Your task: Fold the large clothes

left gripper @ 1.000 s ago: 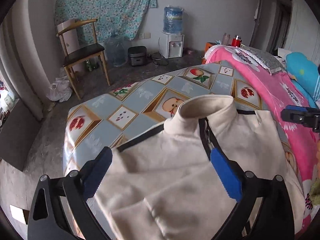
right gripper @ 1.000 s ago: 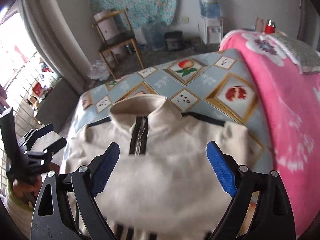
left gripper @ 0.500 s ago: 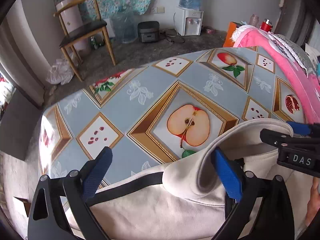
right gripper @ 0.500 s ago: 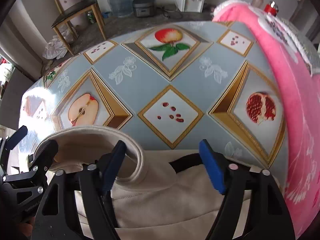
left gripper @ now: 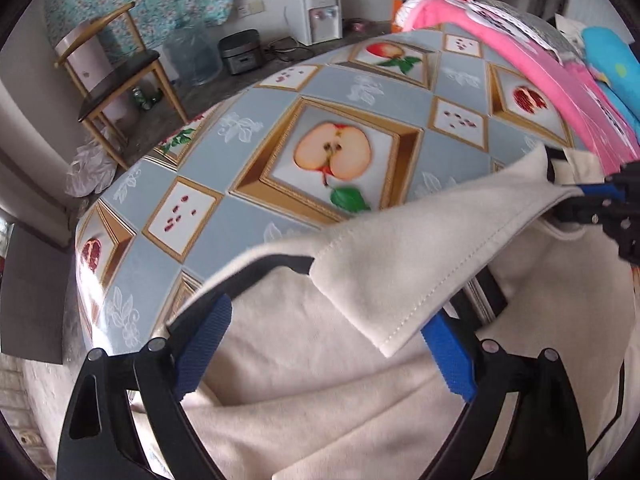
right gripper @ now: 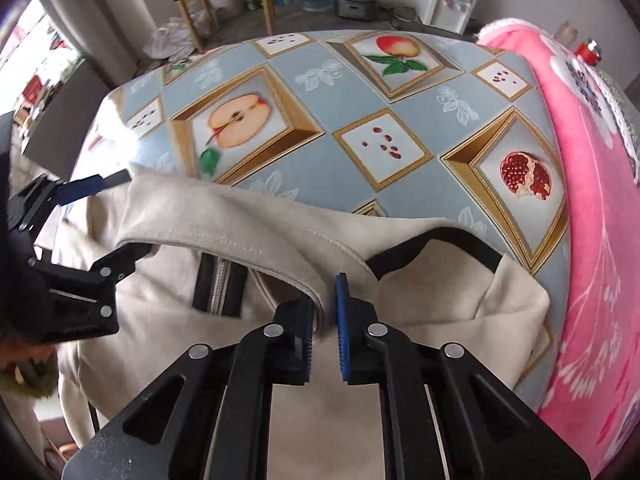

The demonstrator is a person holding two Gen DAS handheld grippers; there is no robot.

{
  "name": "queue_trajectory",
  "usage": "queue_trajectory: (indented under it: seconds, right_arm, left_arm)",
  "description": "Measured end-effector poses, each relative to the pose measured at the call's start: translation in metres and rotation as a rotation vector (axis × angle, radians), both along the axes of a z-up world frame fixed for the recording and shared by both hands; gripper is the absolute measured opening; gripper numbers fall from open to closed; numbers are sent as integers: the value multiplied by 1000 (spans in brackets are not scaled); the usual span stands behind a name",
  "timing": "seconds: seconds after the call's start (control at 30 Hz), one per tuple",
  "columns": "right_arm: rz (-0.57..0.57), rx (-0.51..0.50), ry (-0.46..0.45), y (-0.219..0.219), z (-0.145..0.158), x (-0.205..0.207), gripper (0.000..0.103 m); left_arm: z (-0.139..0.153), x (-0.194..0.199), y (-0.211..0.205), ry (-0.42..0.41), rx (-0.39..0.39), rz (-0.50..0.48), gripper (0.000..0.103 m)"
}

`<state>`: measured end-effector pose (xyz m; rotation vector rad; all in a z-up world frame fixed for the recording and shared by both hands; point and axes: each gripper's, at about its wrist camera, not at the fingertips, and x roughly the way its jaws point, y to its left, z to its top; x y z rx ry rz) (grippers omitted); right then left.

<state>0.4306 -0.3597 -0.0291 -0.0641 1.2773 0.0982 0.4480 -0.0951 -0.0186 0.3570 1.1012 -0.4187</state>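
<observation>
A cream jacket (left gripper: 320, 400) with black trim and a front zip (right gripper: 220, 284) lies on the fruit-patterned tablecloth (left gripper: 280, 168). Its stand-up collar (left gripper: 400, 264) is pulled taut toward the right. In the right wrist view my right gripper (right gripper: 325, 320) has its jaws closing, and the blue pads pinch the collar's edge (right gripper: 280, 252). My left gripper (left gripper: 326, 354) hangs just over the left shoulder seam. It is wide open and its jaws are closing slightly, with the collar's flap between them untouched. Each gripper shows in the other's view: right gripper (left gripper: 588, 200), left gripper (right gripper: 126, 216).
A pink blanket (right gripper: 592, 240) is piled along the table's right side. Past the table's far edge stand a wooden chair (left gripper: 116, 88), a rice cooker (left gripper: 242, 52) and a water dispenser (left gripper: 316, 16) on the floor.
Both grippers have dropped close to the collar. The right jaws went from wide open to pinched on the collar's edge, and the collar is now stretched sideways.
</observation>
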Motion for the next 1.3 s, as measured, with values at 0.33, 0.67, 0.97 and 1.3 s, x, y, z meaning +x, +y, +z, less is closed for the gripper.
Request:
queue_trajectory:
  seconds: [0.33, 0.67, 0.97, 1.3]
  right_arm:
    - [121, 19, -68, 9, 10, -48, 7]
    - [280, -179, -115, 32, -14, -78, 30]
    - [215, 146, -315, 4, 69, -77, 44]
    - [204, 243, -51, 54, -41, 4, 10]
  left_arm:
    - [41, -61, 30, -75, -122, -117, 91]
    - [31, -26, 18, -38, -173, 14, 91]
    - [-12, -29, 24, 10, -70, 19, 89]
    - [12, -44, 55, -55, -153, 13, 89]
